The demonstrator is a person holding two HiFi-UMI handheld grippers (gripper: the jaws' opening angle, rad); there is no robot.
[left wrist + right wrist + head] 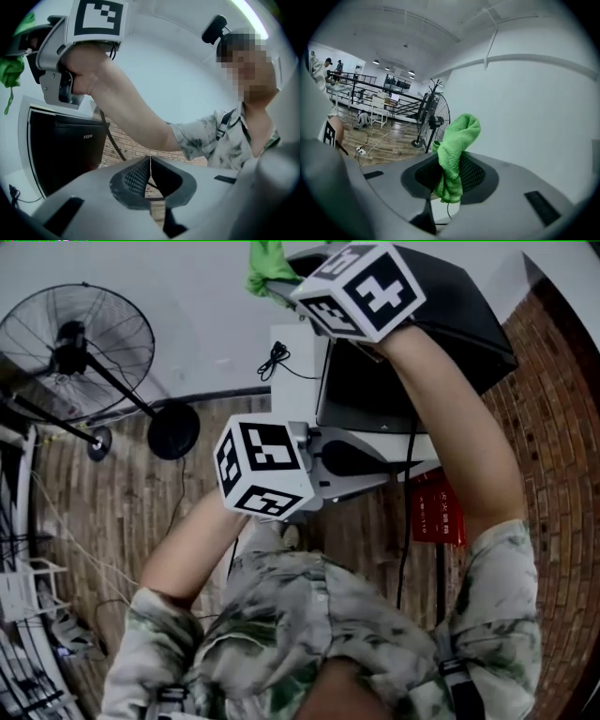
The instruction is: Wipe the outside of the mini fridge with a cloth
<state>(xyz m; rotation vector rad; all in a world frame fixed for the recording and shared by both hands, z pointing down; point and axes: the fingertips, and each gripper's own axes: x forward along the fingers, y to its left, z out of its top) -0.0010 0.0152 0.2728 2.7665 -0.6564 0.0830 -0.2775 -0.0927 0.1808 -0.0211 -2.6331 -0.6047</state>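
The black mini fridge stands on a white stand against the wall; its dark door fills the lower left of the left gripper view. My right gripper is shut on a green cloth, held up high near the fridge's top back corner; the cloth shows at the top of the head view and as a green bunch at the left edge of the left gripper view. My left gripper is shut with nothing between its jaws, held low in front of the fridge.
A black standing fan stands on the wooden floor at left, also the fan beside the white wall. A black cable hangs by the white stand. A red box sits under the fridge. A brick wall runs at right.
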